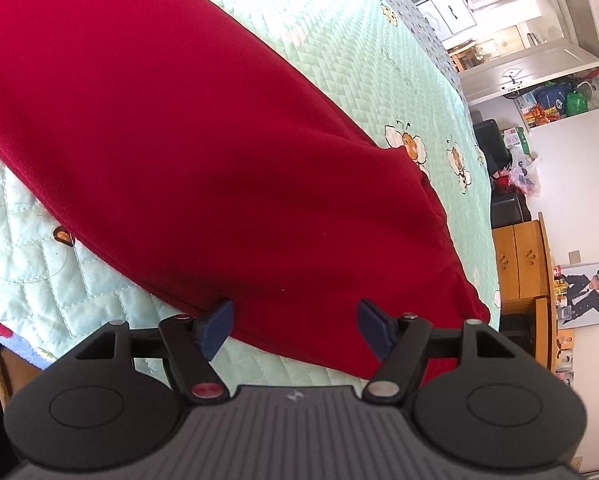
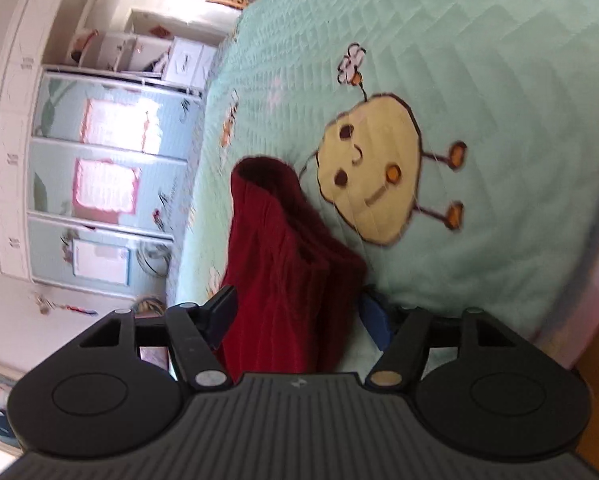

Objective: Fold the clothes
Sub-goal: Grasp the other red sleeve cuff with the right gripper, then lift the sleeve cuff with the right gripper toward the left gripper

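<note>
Red garment (image 1: 203, 152) on quilted mint bedspread (image 1: 339, 64), wardrobe (image 2: 99, 160) beyond

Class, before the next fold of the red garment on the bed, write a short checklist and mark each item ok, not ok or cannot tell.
1. Red garment lies flat on the quilt: ok in the left wrist view.
2. Left gripper astride the garment's edge: ok, jaws apart.
3. Left pads pressing the cloth: not ok.
4. Right gripper has cloth between its fingers: ok.
5. Right pads clamped on it: cannot tell, picture blurred.
6. Quilt ahead free for folding: ok.
</note>
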{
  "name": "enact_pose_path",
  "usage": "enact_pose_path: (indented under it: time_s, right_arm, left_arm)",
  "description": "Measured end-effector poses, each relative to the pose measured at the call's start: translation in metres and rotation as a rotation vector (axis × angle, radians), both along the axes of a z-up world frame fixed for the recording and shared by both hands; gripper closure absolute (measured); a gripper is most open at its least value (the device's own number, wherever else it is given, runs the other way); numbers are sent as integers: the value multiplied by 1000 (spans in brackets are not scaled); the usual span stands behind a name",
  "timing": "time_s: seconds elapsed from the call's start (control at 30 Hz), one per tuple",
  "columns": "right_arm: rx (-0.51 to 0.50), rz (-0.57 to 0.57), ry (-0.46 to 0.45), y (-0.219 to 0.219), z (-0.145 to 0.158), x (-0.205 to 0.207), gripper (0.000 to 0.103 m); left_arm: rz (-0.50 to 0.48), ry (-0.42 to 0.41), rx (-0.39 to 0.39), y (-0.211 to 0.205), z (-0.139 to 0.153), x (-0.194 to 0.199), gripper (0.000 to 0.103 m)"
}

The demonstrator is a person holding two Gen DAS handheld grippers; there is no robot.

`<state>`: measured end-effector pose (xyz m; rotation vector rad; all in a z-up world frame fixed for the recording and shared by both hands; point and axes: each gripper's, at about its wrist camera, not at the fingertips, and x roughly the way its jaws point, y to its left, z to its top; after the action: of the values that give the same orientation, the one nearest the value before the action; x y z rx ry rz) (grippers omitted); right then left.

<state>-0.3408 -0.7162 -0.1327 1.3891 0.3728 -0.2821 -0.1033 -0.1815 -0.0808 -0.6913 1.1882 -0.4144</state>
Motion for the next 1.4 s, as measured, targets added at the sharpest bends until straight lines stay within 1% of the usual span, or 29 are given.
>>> enact_pose_path:
  time_s: [0.03,0.1,0.13,0.17,0.2,0.23,0.27,0.3,0.33,0.37,0.43,0.5,0.53,0.63,0.7,0.8,0.87,0.93,1.0,1.03,1.07,1.13,1.17,1.2,1.23,1.27,1.3,1.37,1.4]
  right_arm:
    - [-2,-11,-2,1,-1,3,32]
    - [-36,-10,-19,6,4,10,14]
    - [-54,-9,-28,9,6,14,10]
    - [-87,-2,-20,13,9,18,9]
    - [-112,4,-6,15,11,19,14]
    - [-135,9,8,17,12,19,22]
    - [-157,14,21,19,13,19,49]
    - [-139,25,17,18,9,18,87]
    - [-101,32,11,15,3,16,86]
    - [-93,32,14,14,1,13,87]
    - [-147,41,10,14,9,8,87]
    - [-196,47,-22,16,23,2,87]
    - [-226,56,-17,16,29,0,87]
    - [-185,44,18,10,7,-4,87]
    - [-152,34,41,6,-9,-7,90]
    - [-188,31,42,10,-7,-8,88]
    - [-137,21,27,6,-9,-12,86]
    - [-90,21,23,4,-8,-17,83]
    - [-110,12,53,7,1,-24,77]
    - [-136,-6,78,11,8,-28,76]
    - [-165,-26,105,16,15,-33,70]
    - [-308,-78,189,32,36,-36,62]
    - [-421,-81,225,42,50,-33,59]
    - [-526,-48,225,55,62,-23,54]
    - [-628,-8,216,69,74,-12,52]
    - [-670,72,181,81,80,6,48]
    - [-696,163,139,94,84,27,44]
    - [-727,339,46,120,88,67,43]
    - [-710,430,-8,134,84,89,43]
  left_arm:
    - [0,1,-5,1,-1,0,32]
    - [3,5,-16,2,-2,1,32]
    - [3,7,-18,2,-3,1,32]
    - [1,7,-19,3,-2,0,32]
    - [-2,5,-17,4,-2,-1,32]
    - [-7,2,-13,4,-1,-1,32]
    - [-11,0,-10,4,-1,-2,32]
    - [-15,-1,-8,3,0,-2,32]
    - [-17,-1,-7,3,-1,-2,32]
    - [-17,1,-7,4,-1,-1,32]
    - [-24,1,-6,3,-1,-1,32]
    - [-32,0,-4,3,-1,0,32]
    - [-37,-1,-3,2,-1,0,32]
    - [-50,-2,0,1,-1,2,32]
    - [-57,-2,0,1,0,2,32]
    - [-69,-5,-6,1,1,3,32]
    - [-87,-21,-2,0,3,3,32]
    - [-114,-62,1,-1,8,1,32]
    - [-134,-95,-35,1,13,2,32]
    - [-138,-113,-67,4,16,4,32]
    - [-138,-137,-92,6,21,8,32]
    - [-138,-188,-138,12,31,16,32]
    - [-136,-216,-151,14,38,22,32]
    - [-133,-241,-159,15,44,30,32]
    - [-133,-263,-144,15,49,39,32]
    - [-138,-285,-112,13,53,50,32]
    - [-147,-309,-61,8,58,60,32]
    - [-188,-360,64,-10,63,82,32]
    - [-215,-383,106,-19,64,93,32]
